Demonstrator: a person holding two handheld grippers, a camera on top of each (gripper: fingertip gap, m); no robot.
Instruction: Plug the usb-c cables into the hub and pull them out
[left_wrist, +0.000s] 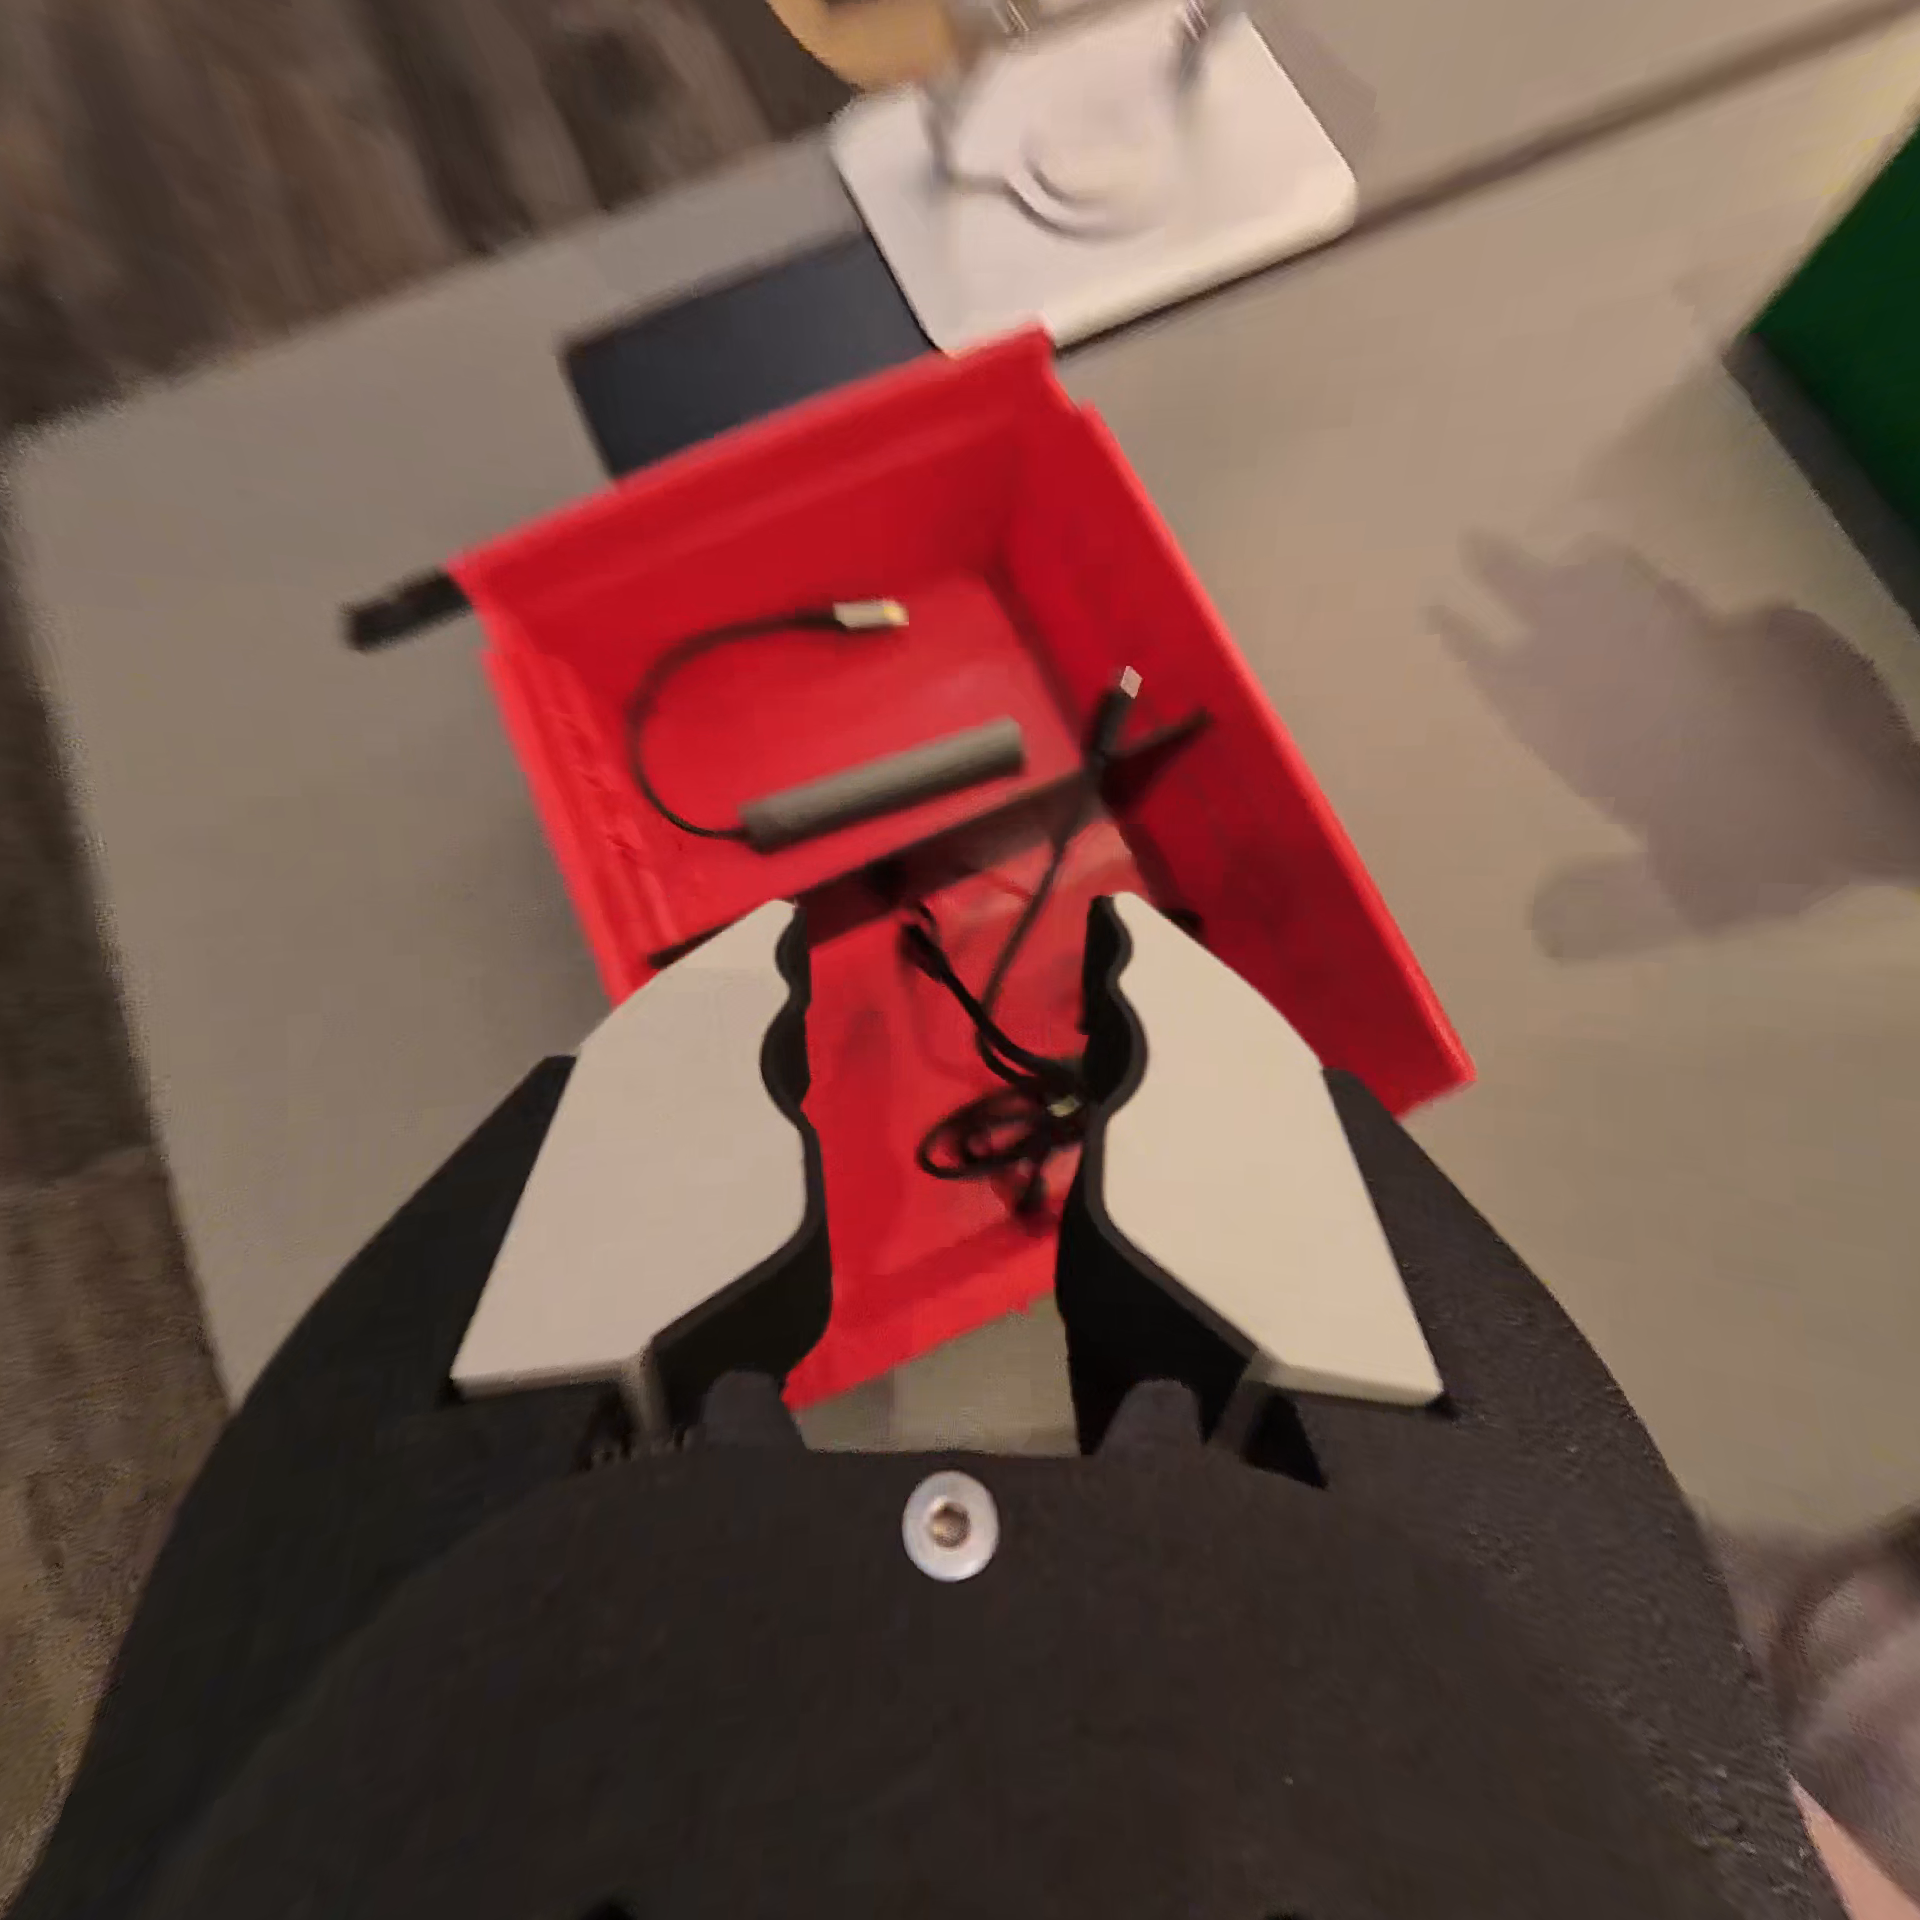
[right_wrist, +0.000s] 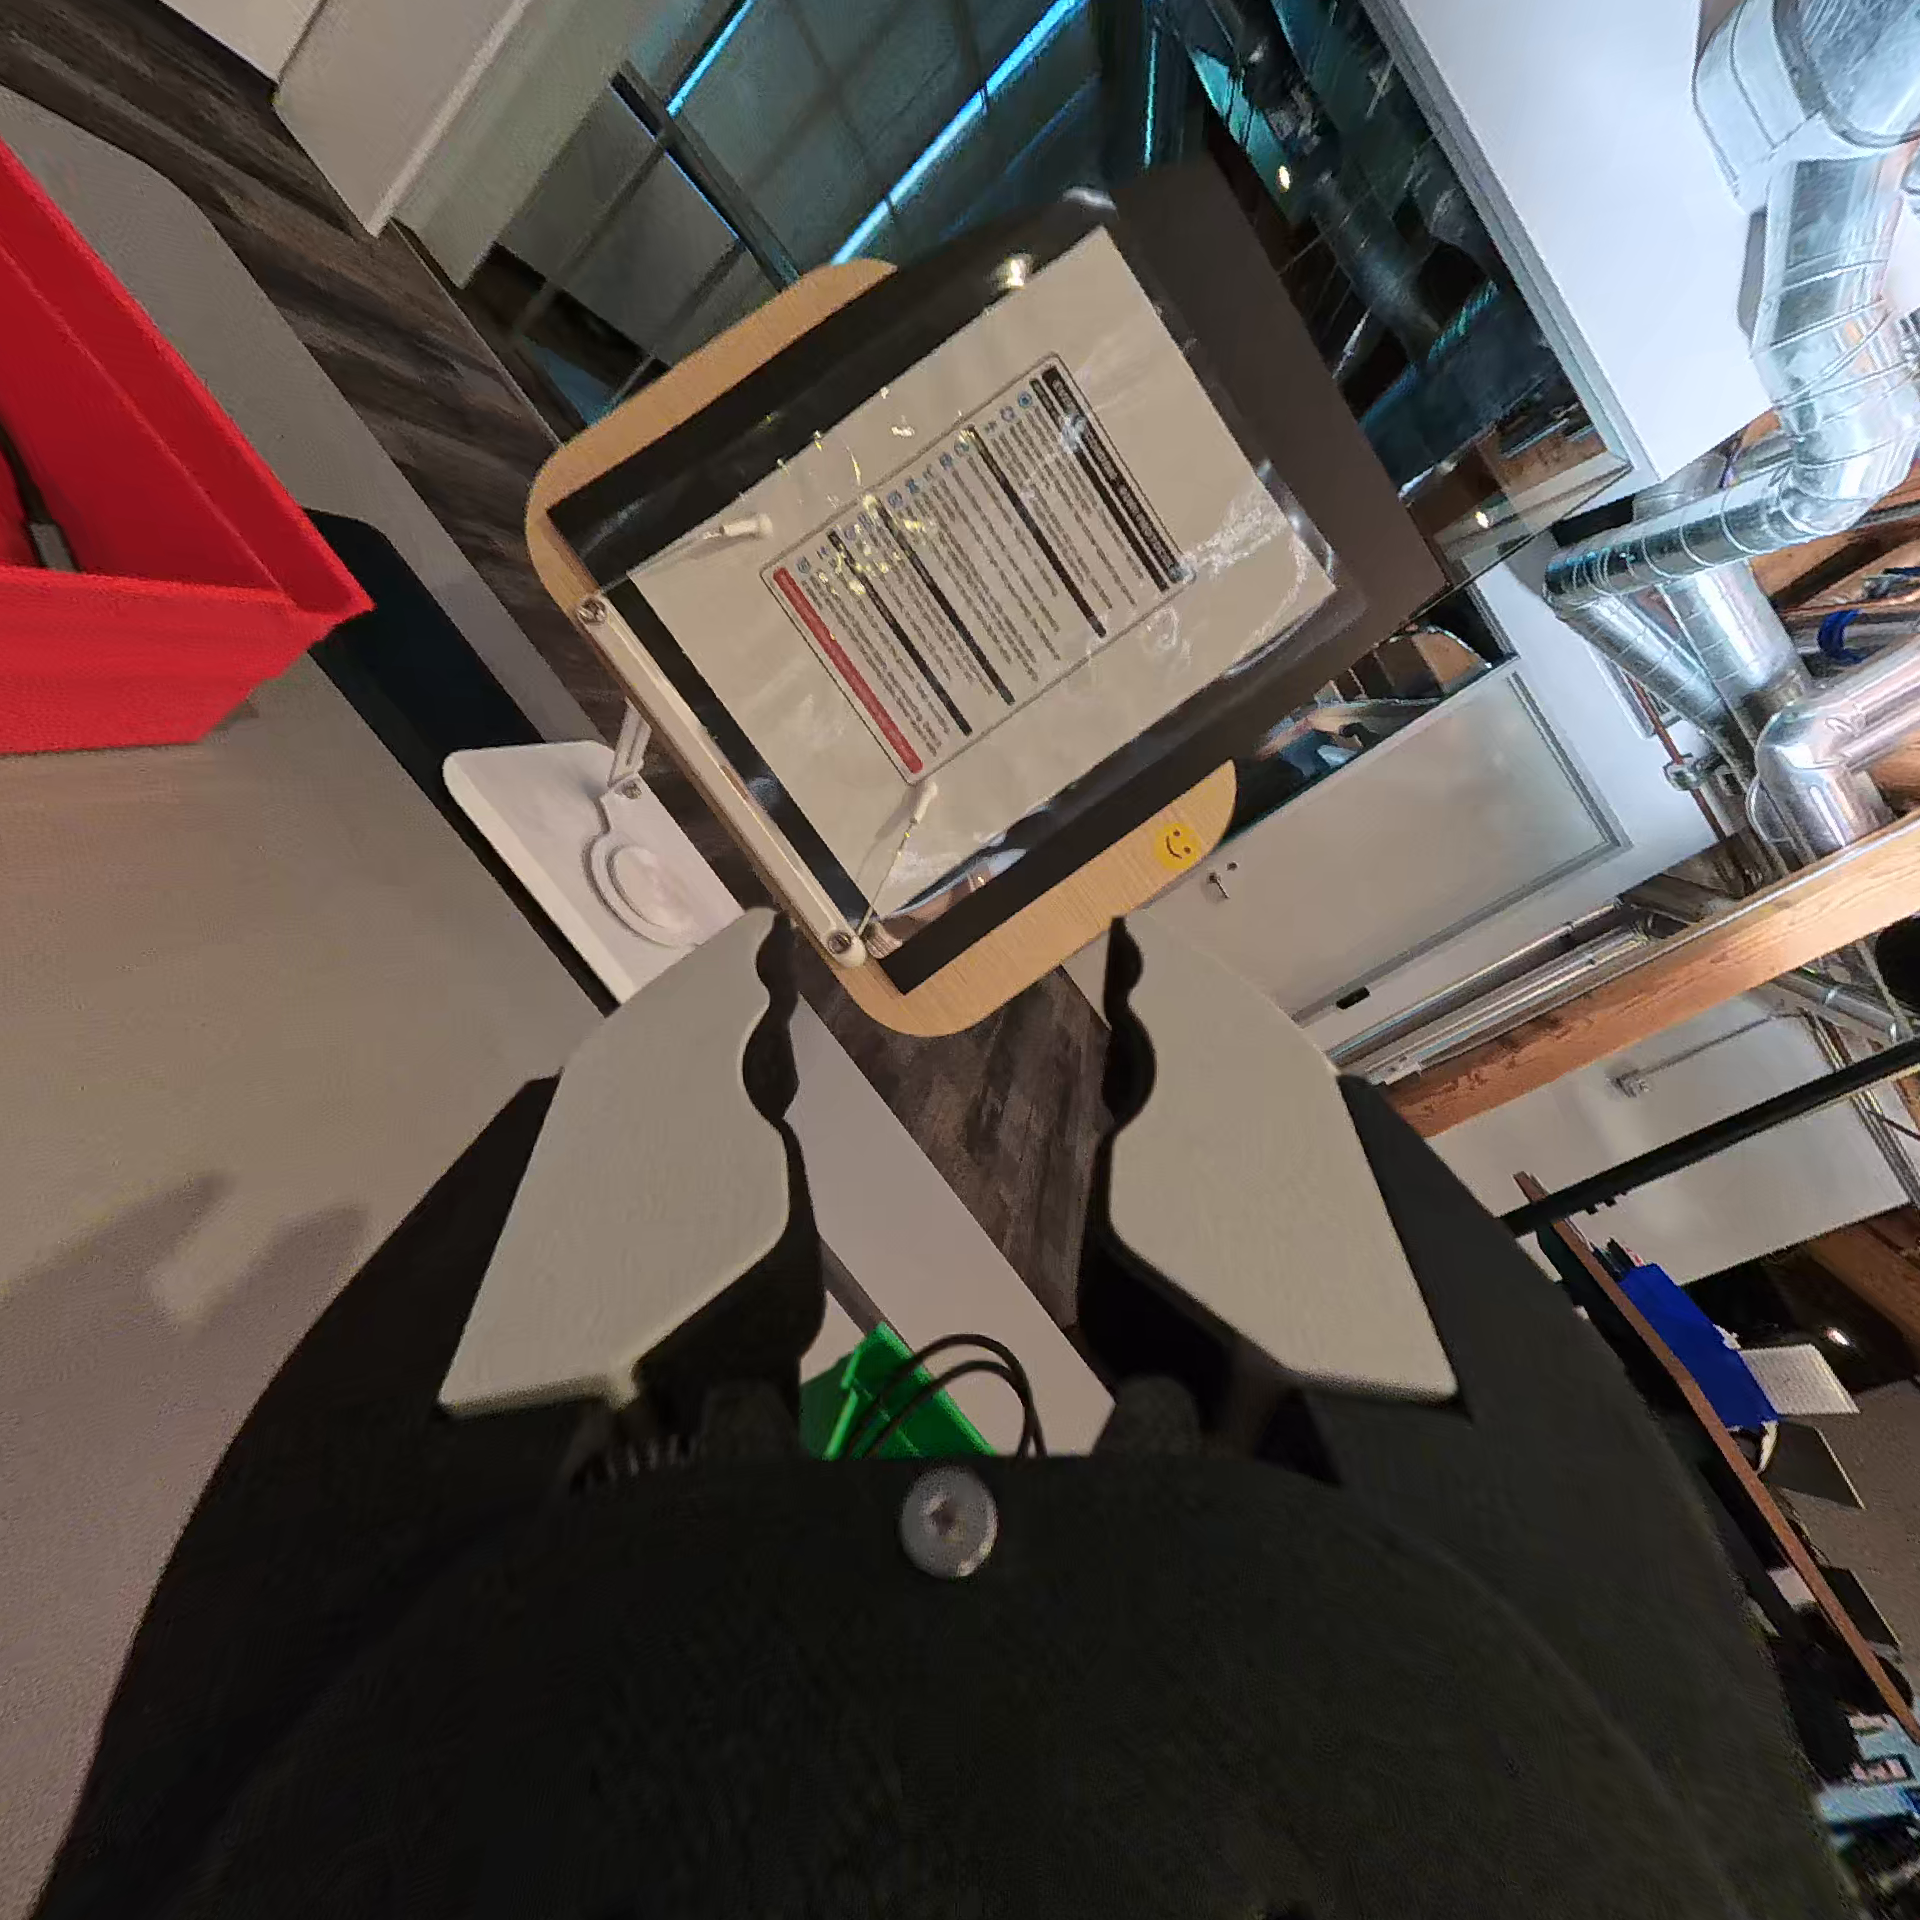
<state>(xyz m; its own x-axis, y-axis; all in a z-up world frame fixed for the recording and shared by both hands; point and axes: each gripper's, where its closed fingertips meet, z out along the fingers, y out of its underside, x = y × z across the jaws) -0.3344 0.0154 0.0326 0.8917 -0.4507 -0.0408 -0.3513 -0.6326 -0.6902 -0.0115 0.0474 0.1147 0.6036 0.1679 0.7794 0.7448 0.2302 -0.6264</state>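
Left gripper (left_wrist: 943, 920) hanging spread and empty over the red plastic bin (left_wrist: 1299, 810), which is sitting on the smooth grey table (left_wrist: 260, 831). Slim grey bar-shaped hub (left_wrist: 883, 784) lying mid-floor of the bin, tangled black cables (left_wrist: 997, 1081) nearer its front edge. Right gripper (right_wrist: 940, 940) also spread, pointing at a framed sheet (right_wrist: 935, 623).

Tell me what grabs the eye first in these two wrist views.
In the left wrist view, the red bin dominates mid-frame on the grey table, holding the grey hub and a tangle of black cables right ahead of the open left gripper. The right gripper, also open, points away at a wood-backed framed notice standing at the table edge, with silver ducts behind.
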